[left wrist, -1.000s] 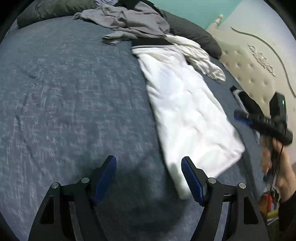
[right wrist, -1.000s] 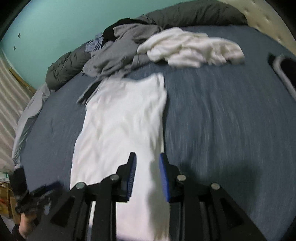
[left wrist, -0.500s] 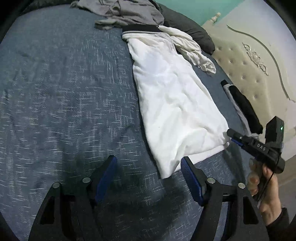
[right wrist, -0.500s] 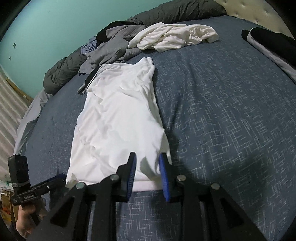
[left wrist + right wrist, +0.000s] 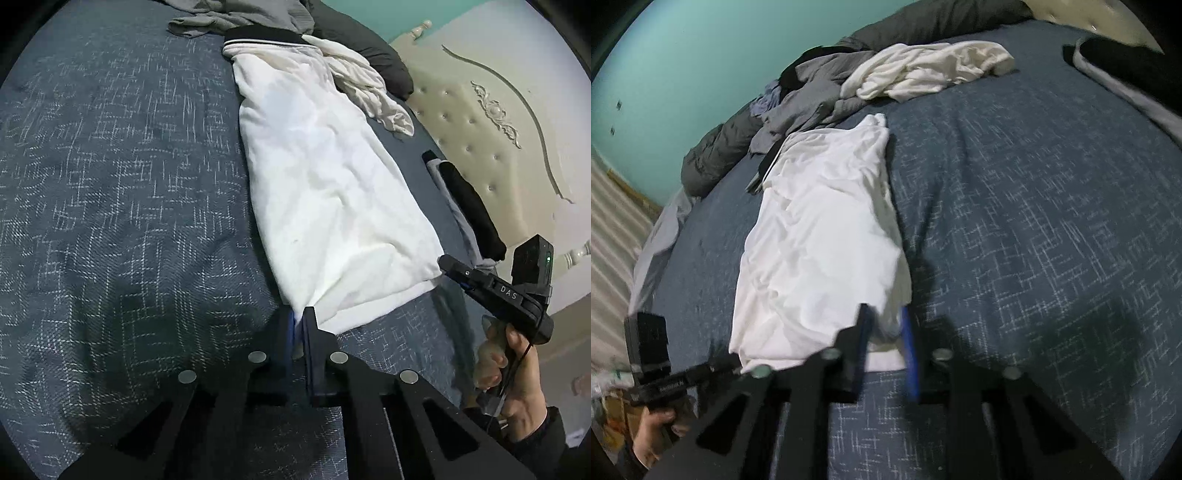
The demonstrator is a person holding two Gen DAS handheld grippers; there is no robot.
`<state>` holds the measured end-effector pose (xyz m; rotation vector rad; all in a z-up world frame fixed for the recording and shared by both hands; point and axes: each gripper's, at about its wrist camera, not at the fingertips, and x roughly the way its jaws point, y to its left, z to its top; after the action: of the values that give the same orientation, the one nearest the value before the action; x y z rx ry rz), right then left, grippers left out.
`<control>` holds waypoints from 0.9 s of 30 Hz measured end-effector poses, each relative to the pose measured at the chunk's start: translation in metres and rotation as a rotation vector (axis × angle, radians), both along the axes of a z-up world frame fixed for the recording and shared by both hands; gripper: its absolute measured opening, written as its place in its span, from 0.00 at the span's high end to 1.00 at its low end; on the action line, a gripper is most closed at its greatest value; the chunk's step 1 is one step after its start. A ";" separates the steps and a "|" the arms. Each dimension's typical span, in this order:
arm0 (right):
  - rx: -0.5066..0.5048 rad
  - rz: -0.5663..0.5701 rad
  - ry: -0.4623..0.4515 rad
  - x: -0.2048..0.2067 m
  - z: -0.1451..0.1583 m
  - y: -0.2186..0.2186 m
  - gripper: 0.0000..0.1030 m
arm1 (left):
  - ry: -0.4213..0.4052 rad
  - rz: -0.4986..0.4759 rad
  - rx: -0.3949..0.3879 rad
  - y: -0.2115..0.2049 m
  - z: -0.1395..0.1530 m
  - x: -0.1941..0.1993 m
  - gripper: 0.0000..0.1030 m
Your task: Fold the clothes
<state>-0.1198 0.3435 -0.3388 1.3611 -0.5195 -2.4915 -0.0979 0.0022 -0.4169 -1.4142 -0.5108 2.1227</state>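
Across the blue bedspread (image 5: 110, 184) lies the white garment (image 5: 325, 177), folded long, its hem nearest. Since a second ago the left gripper (image 5: 298, 321) has snapped shut on one hem corner; the right gripper (image 5: 886, 328) is closing on the other. Both corners caught, the next fold looks ready.

Left wrist view: mounted behind the left gripper (image 5: 298, 314), close above the bed (image 5: 110, 184), angled down toward the tufted headboard (image 5: 480, 140). Right wrist view: behind the right gripper (image 5: 886, 314), equally low, facing the teal wall (image 5: 701, 55). Shared by both: the white garment (image 5: 332, 184) (seen from opposite near corners) and each other's gripper.
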 end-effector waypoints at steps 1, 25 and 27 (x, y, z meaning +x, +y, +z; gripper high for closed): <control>0.006 0.005 0.005 0.001 0.002 -0.001 0.94 | 0.005 0.001 0.004 -0.001 0.002 0.000 0.96; 0.115 0.086 -0.108 -0.028 0.005 0.015 0.88 | -0.013 -0.014 -0.033 -0.001 0.000 0.003 0.97; 0.137 0.103 -0.061 -0.040 0.025 0.013 0.81 | -0.003 0.004 -0.057 -0.003 0.007 0.002 0.94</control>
<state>-0.1596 0.3562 -0.3139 1.4788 -0.2866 -2.4475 -0.0964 -0.0009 -0.4095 -1.4487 -0.4579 2.1540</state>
